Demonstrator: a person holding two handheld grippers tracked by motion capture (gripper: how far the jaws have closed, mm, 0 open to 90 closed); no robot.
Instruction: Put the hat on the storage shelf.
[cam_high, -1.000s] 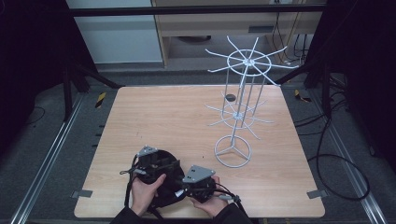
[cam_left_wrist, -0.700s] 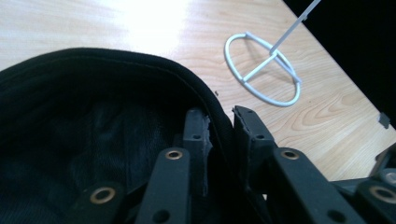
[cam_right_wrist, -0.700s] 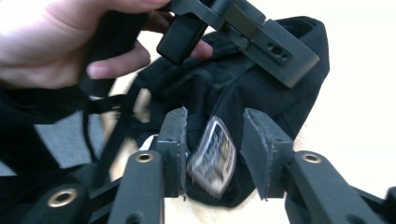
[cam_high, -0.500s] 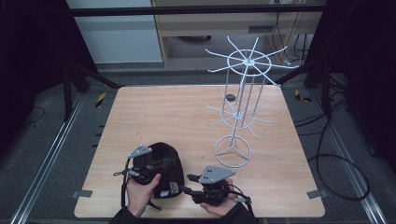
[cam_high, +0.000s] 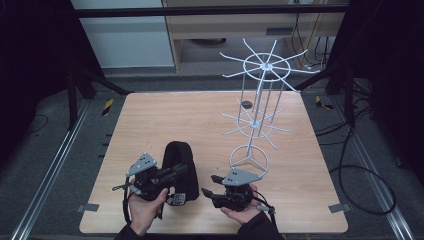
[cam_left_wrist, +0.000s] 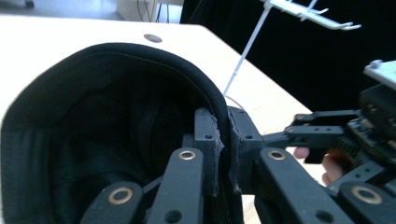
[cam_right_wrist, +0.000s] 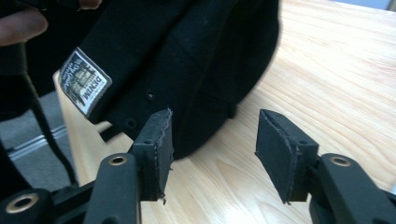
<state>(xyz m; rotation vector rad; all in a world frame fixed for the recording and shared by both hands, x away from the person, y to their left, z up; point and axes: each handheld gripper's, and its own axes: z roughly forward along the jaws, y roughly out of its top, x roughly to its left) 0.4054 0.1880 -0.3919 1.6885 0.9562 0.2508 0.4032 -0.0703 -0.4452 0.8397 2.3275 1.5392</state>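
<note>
A black cap (cam_high: 181, 152) stands up on edge at the near side of the table, its hollow inside toward my left gripper. My left gripper (cam_high: 176, 171) is shut on the cap's rim; in the left gripper view the pads (cam_left_wrist: 208, 140) pinch the black edge band of the cap (cam_left_wrist: 93, 116). My right gripper (cam_high: 209, 185) sits just right of the cap, pointing at it. Its jaws have just been opening and stand apart with nothing between them (cam_right_wrist: 212, 140). The cap's crown (cam_right_wrist: 187, 56), with a woven label (cam_right_wrist: 85, 81), lies just beyond the pads.
A white wire display rack (cam_high: 257, 95) with spoke arms stands on the right half of the wooden table (cam_high: 150, 120), its ring base (cam_high: 249, 159) close to my right gripper. A small dark disc (cam_high: 246, 104) lies behind it. Cables and metal rails run along the floor on both sides.
The left gripper closed on the cap's rim and raised the cap onto its edge. The right gripper opened, came off the cap and drew away to the right.
</note>
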